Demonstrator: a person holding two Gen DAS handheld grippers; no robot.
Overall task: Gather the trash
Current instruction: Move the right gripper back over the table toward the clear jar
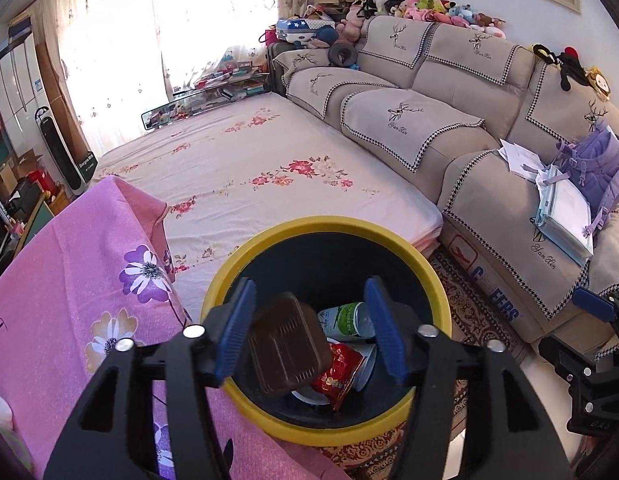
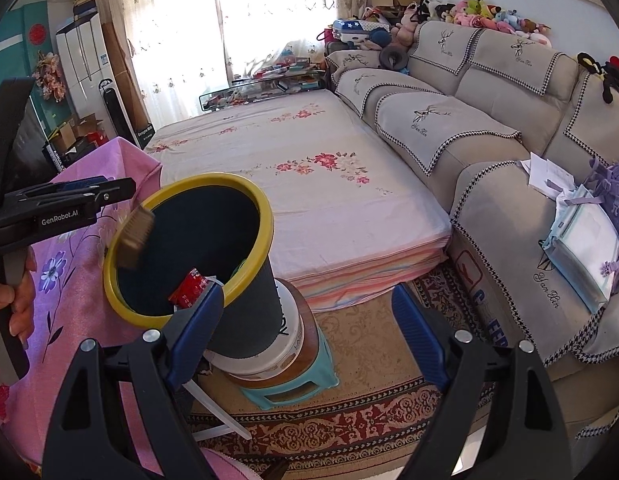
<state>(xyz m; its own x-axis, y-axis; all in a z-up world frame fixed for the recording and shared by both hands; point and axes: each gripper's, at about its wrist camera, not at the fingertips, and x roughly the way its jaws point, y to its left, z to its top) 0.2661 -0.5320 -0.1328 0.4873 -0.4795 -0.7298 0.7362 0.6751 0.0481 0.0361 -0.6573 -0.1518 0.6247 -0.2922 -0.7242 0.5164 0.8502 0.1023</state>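
My left gripper (image 1: 309, 328) hangs open over a dark trash bin with a yellow rim (image 1: 329, 224). A brown square tray-like piece (image 1: 287, 344) sits tilted between the jaws, close to the left pad and well clear of the right one. In the right wrist view the same brown piece (image 2: 135, 236) is just below the left gripper (image 2: 89, 196), at the bin's rim (image 2: 265, 216). Inside the bin lie a red wrapper (image 1: 341, 372) and a white-green cup (image 1: 345, 320). My right gripper (image 2: 309, 332) stands open beside the bin, holding nothing.
The bin stands on a white bucket (image 2: 285, 340) on a teal stool (image 2: 309, 384) over a patterned rug (image 2: 369, 360). A pink floral cloth (image 1: 69, 280) lies to the left, a flowered mattress (image 1: 249, 168) behind, a beige sofa (image 1: 489, 140) to the right. A hand (image 2: 17, 300) grips the left tool.
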